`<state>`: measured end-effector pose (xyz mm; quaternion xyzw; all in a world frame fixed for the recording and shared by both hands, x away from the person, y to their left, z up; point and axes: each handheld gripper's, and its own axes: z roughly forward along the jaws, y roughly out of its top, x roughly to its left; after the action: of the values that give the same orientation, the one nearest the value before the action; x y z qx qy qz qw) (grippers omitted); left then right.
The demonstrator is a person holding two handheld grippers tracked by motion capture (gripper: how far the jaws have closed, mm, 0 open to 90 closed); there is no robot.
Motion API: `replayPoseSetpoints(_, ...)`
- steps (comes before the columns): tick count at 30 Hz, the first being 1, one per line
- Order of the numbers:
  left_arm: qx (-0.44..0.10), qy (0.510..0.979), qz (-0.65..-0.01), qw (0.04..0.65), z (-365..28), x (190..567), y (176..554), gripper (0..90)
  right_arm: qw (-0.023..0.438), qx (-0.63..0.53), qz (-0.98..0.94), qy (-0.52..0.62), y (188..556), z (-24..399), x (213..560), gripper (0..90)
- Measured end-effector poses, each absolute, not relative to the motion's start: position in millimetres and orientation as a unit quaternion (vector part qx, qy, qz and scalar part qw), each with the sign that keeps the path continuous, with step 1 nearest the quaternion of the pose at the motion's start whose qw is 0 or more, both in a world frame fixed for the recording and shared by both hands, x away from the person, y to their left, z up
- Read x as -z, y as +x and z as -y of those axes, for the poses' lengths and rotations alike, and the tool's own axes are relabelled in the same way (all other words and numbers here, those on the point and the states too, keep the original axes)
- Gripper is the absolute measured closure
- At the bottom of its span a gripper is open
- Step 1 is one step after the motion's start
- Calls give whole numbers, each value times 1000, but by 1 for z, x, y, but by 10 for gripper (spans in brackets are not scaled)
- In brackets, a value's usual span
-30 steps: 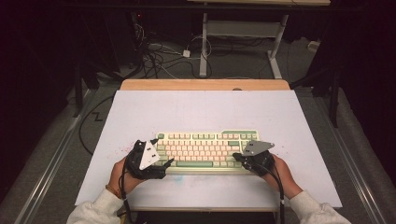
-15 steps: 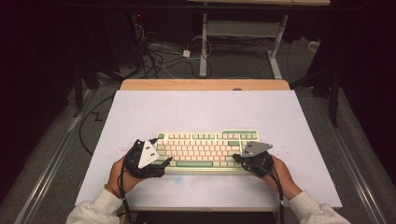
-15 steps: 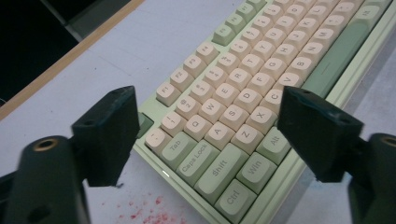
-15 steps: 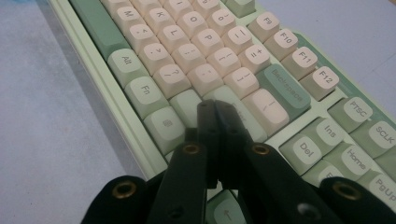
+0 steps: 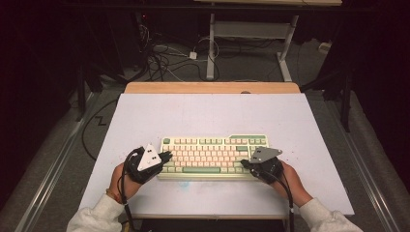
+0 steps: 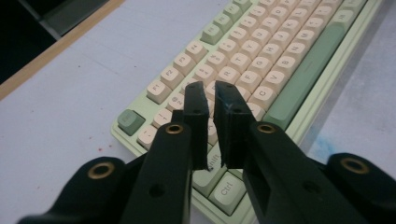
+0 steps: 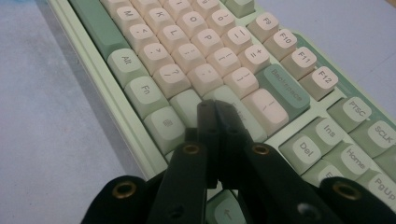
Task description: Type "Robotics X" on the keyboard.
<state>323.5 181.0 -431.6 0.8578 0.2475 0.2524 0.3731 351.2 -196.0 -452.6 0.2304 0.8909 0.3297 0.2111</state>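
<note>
High view: we see the pale green keyboard with cream keycaps (image 5: pixel 212 157) lying near the front of the white-topped bench (image 5: pixel 145 116); left gripper (image 5: pixel 163 157) at its left end, right gripper (image 5: pixel 247 163) at its right end
Left gripper view: our gripper (image 6: pixel 214 95) has just closed to a thin gap, gripping nothing, above the left-hand keys (image 6: pixel 261 60)
Right gripper view: our gripper (image 7: pixel 215 109) is pressed together, empty, tips over the keys (image 7: pixel 205 51) near Backspace

One keyboard (image 5: pixel 212 155), two tongs, left (image 5: pixel 164 157), right (image 5: pixel 245 164), one table (image 5: pixel 203 116)

A cream-and-green keyboard (image 5: pixel 212 157) lies flat, lengthwise, near the table's front edge.
</note>
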Motion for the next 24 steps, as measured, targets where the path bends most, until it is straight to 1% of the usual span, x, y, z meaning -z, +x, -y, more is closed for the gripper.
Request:
replayPoseSetpoints(3,-240,861,-248,372,-180,432,326,878,211,-330,-891,231,351,196,453,900)
replayPoseSetpoints(16,-187,881,-245,359,-162,437,344,878,212,-330,-890,233,350,196,453,900)
replayPoseSetpoints(24,-175,890,-241,345,-147,445,353,878,216,-330,-890,230,349,196,453,900)
